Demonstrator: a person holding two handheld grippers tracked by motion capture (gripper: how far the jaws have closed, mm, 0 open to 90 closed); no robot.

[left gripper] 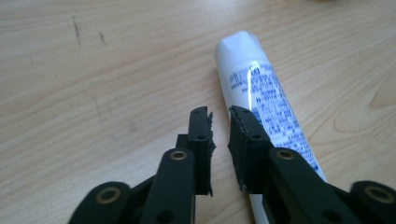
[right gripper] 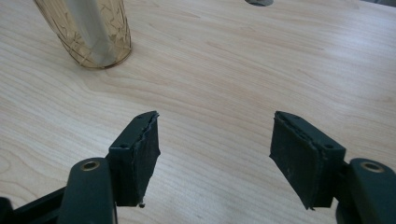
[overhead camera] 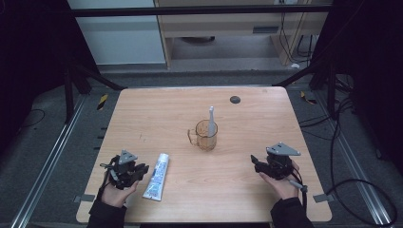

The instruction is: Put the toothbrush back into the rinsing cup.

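At the left of the pale wooden table (overhead camera: 237, 190), the left gripper (overhead camera: 139, 172) rests low on the surface in the person's hand, its jaws drawn nearly together with only a narrow slit between them and nothing held. Just beside it to the right lies the white plastic toothpaste tube with blue print (overhead camera: 157, 175), flat on the wood, lengthwise toward the far edge; in the left gripper view the tube (left gripper: 261, 88) runs alongside and partly under one jaw, though contact cannot be told for sure. Farther right, near the table's middle, stands an amber see-through cup with a handle (overhead camera: 205, 135), upright, holding a pale grey toothbrush (overhead camera: 211, 118) that leans slightly. At the right, well apart from the cup, the right gripper (overhead camera: 255, 163) sits with jaws spread wide and empty. The work looks barely started: the tube is ungrasped, and picking it up remains.
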